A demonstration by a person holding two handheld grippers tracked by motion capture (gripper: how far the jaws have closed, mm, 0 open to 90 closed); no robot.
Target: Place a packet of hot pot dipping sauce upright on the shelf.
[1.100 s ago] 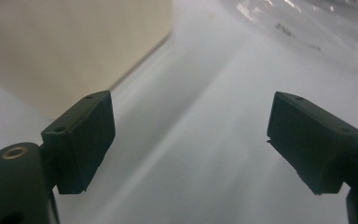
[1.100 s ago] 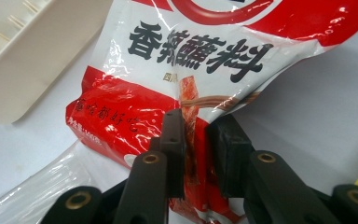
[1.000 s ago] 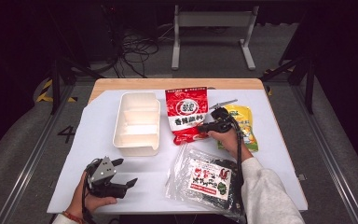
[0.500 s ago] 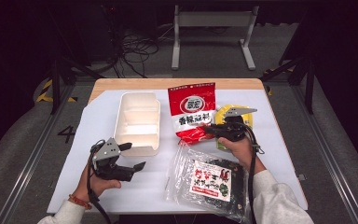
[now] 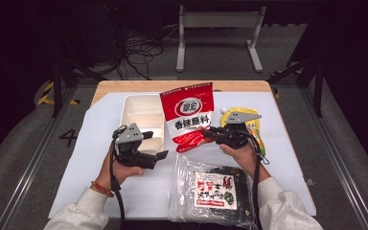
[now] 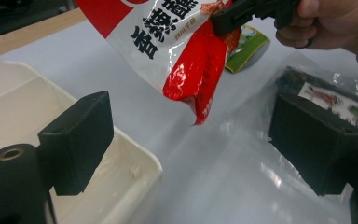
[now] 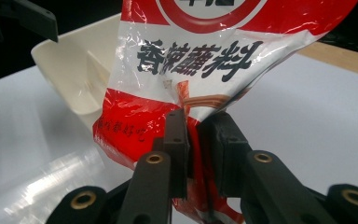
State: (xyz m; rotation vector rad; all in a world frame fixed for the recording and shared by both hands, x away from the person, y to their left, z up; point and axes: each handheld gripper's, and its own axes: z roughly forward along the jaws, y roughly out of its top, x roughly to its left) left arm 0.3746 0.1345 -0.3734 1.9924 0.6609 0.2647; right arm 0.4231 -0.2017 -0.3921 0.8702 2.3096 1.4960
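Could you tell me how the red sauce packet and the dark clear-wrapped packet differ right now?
The red sauce packet hangs lifted, pinched at its lower edge by the right gripper; the dark packet lies flat on the table, unheld. The red one is opaque red and white; the dark one is clear wrap over dark contents. The dark packet looks broader. Both are glossy plastic.

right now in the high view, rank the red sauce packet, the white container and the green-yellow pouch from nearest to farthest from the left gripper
From the left gripper:
1. white container, just beyond it, toward the far edge.
2. red sauce packet, to its right, held up by the right gripper.
3. green-yellow pouch, farthest right, behind the right hand.
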